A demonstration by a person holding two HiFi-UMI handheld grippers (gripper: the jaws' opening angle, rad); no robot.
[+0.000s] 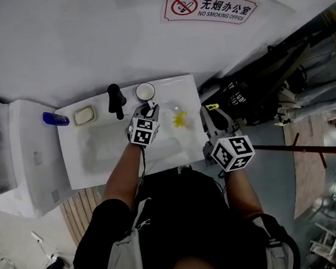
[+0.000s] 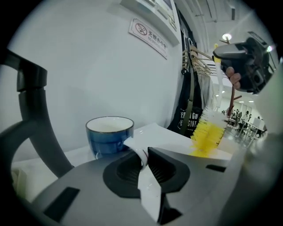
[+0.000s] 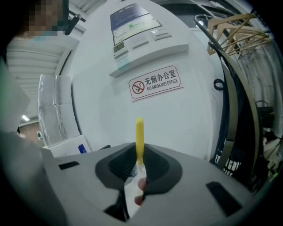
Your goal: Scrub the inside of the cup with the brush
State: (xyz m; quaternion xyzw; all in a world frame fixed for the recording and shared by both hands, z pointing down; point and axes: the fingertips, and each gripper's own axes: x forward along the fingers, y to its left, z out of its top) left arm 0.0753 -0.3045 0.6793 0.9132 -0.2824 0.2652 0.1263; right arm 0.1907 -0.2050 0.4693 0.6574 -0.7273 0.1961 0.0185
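Note:
A blue cup (image 1: 145,91) with a white inside stands on the back rim of the white sink (image 1: 76,170), just right of the faucet. My left gripper (image 1: 149,109) reaches to it. In the left gripper view the jaws (image 2: 143,156) are shut on the cup's (image 2: 109,132) white handle. My right gripper (image 1: 213,120) hangs off the sink's right edge, shut on the brush's yellow handle (image 3: 139,137), whose tip points up between the jaws (image 3: 139,161). The brush's yellow and white bristles (image 1: 180,119) (image 2: 207,132) hang over the counter right of the cup, outside it.
A black faucet (image 1: 115,100) (image 2: 31,110) rises left of the cup. Further left lie a soap bar (image 1: 85,115) and a blue object (image 1: 55,118). The wall with a no-smoking sign (image 1: 208,6) is close behind. Dark aprons on hangers (image 2: 190,101) hang to the right.

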